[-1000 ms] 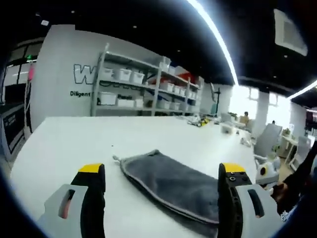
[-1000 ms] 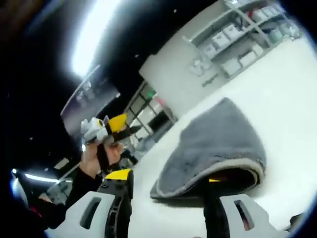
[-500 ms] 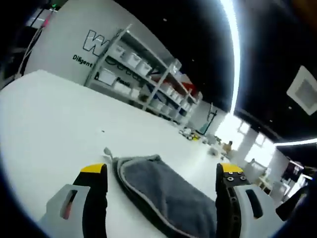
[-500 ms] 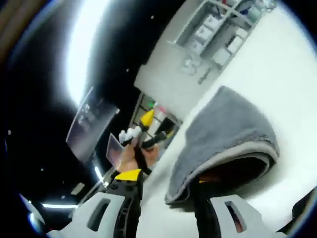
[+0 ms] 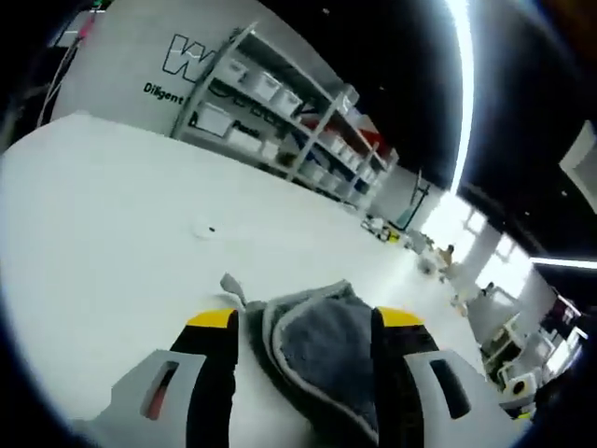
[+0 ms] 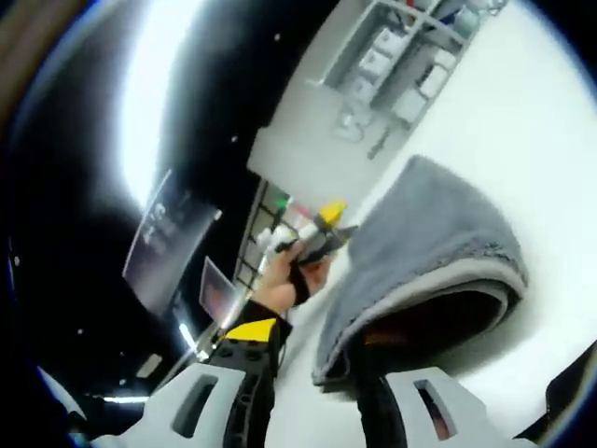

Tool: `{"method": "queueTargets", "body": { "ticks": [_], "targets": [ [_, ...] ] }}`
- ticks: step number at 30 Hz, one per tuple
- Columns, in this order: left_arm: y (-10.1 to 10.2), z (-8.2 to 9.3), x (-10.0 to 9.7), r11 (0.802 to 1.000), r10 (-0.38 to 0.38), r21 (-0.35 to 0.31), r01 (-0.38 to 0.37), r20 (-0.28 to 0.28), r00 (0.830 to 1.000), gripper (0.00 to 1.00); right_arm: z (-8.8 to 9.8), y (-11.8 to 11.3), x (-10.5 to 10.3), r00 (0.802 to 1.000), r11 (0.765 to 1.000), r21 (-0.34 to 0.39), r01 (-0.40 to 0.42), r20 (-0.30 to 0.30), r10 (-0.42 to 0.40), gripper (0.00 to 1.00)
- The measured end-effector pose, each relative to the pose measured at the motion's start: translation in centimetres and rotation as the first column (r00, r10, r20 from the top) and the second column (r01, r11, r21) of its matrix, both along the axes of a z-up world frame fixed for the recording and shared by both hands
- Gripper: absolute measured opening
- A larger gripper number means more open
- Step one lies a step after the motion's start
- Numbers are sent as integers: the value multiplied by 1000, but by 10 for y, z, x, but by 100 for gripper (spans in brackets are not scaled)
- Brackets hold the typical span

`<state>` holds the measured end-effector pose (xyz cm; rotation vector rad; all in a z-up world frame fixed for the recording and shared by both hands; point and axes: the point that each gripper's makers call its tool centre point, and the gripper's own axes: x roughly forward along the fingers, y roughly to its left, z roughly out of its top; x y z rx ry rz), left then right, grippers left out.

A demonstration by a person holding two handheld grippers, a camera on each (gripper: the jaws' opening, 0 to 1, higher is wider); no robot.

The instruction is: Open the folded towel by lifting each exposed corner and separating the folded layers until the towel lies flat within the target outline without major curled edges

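A grey towel (image 5: 322, 350) with a pale hem lies folded on the white table (image 5: 112, 215). In the left gripper view its near end, with a small hanging loop (image 5: 231, 286), sits between the jaws of my left gripper (image 5: 306, 322). The jaws stand open, the right one against the cloth. In the right gripper view the towel (image 6: 429, 233) has its top layer raised, and one jaw of my right gripper (image 6: 312, 336) is tucked under it, with a gap still showing. A hand holds the left gripper (image 6: 322, 233) at the towel's far end.
Metal shelves with white bins (image 5: 270, 103) stand against the wall beyond the table, also in the right gripper view (image 6: 420, 56). Desks and chairs (image 5: 485, 308) stand at the far right. White tabletop (image 6: 550, 140) stretches around the towel.
My left gripper has come down to the towel's end and its jaws have narrowed around it. The right jaws have narrowed too, one staying under the raised layer.
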<state>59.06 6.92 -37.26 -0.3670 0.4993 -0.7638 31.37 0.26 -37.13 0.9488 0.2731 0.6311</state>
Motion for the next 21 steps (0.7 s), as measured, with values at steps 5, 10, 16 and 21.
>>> {"method": "queueTargets", "body": {
  "ticks": [5, 10, 16, 21],
  "targets": [
    [1, -14, 6, 999, 1, 39, -1, -7, 1000, 47, 0, 0, 0, 1000, 1000, 7, 6, 0, -6, 27],
    [-1, -18, 10, 998, -10, 63, 10, 1, 1000, 36, 0, 9, -5, 999, 999, 37, -30, -19, 30, 24],
    [-10, -18, 10, 996, -30, 82, 29, 23, 999, 28, 1, 7, -3, 999, 998, 51, -24, -20, 25, 23],
    [-5, -24, 16, 991, -4, 132, 0, 34, 999, 19, -2, 4, -3, 999, 999, 37, -15, -28, 16, 16]
  ]
}}
